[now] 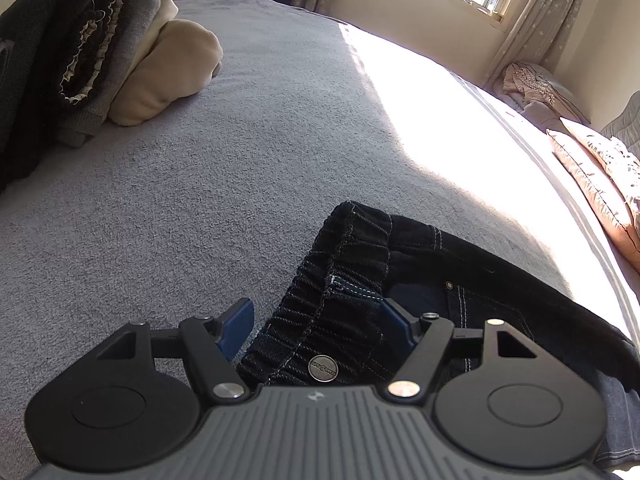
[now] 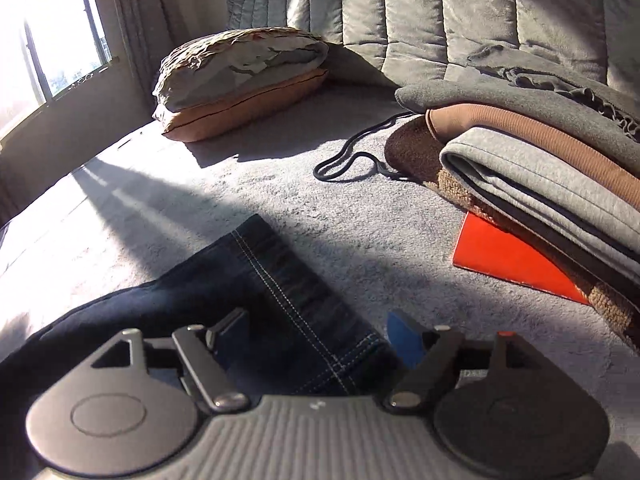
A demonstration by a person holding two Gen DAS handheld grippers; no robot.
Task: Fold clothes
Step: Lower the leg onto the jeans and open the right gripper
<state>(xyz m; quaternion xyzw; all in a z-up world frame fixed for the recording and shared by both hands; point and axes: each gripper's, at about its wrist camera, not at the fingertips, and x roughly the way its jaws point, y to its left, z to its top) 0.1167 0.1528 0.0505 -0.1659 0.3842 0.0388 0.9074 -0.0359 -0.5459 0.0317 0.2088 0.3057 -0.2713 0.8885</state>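
Dark blue jeans [image 1: 420,248] lie on the grey bed cover [image 1: 180,208]. In the left wrist view their elastic waistband and metal button [image 1: 323,368] sit between the fingers of my left gripper [image 1: 316,308]. That gripper is open: the left blue pad [image 1: 238,322] stands clear of the cloth. In the right wrist view a jeans leg [image 2: 240,276] with its stitched hem runs between the fingers of my right gripper [image 2: 318,318]. It is open too, with the blue pad [image 2: 404,334] apart from the denim.
A pile of dark, grey and cream clothes [image 1: 100,60] lies at the far left. A stack of folded clothes [image 2: 540,152] rests on an orange sheet [image 2: 508,256] to the right, with a black cord [image 2: 352,160] beside it. Pillows [image 2: 240,80] lean by the padded headboard [image 2: 440,12].
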